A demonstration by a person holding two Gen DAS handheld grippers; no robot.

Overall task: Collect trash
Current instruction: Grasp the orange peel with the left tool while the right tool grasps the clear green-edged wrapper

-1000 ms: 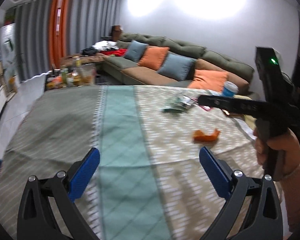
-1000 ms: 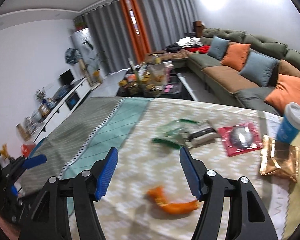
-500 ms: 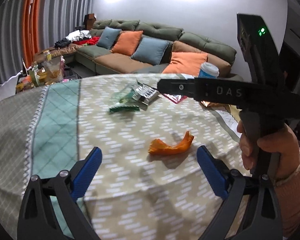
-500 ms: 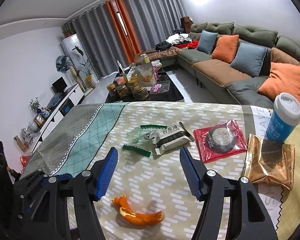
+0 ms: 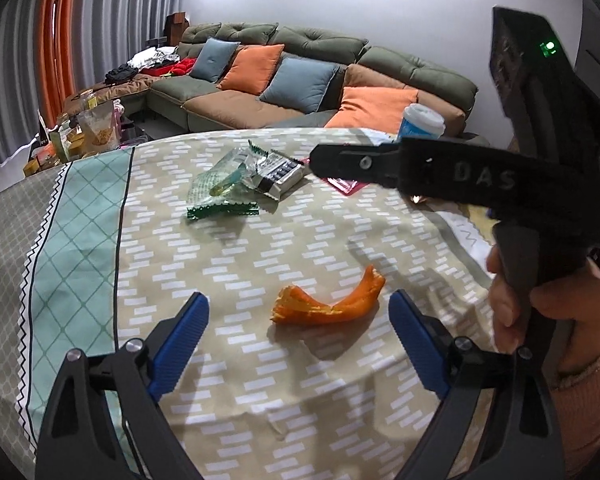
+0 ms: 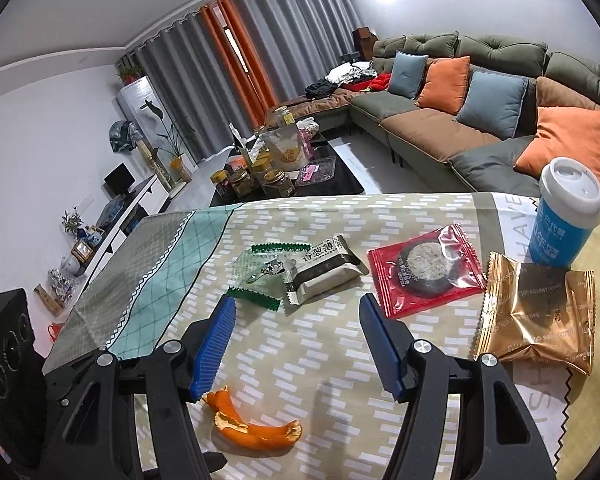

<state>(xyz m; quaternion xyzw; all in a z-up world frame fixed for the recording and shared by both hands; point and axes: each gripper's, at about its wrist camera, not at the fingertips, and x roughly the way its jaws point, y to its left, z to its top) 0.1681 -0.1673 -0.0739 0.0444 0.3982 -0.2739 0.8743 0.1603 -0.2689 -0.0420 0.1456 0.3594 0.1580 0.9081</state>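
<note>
I am at the first pickup, I think: my left gripper [image 5: 297,318] hangs over the orange peel [image 5: 327,303], which lies on the patterned tablecloth [image 5: 227,248] at the near side of the table, and its jaws are closing with the peel between the blue pads [image 5: 181,334] but not yet touched. Next I judge it must sink a little and finish the squeeze across the peel's curved length, low enough to catch the thin rind without pinching the cloth. My right gripper [image 6: 295,338] hovers just right of the peel, jaws parted and empty, aimed toward the wrappers farther off. By count: one orange peel; one clear green-edged wrapper [image 6: 259,274], opened and lying touching one grey-and-white snack packet [image 6: 324,270]; one red biscuit packet [image 6: 426,272] to their right; one gold packet [image 6: 536,312] right of that; and one blue cup with a white lid [image 6: 564,216] standing at the far right.
</note>
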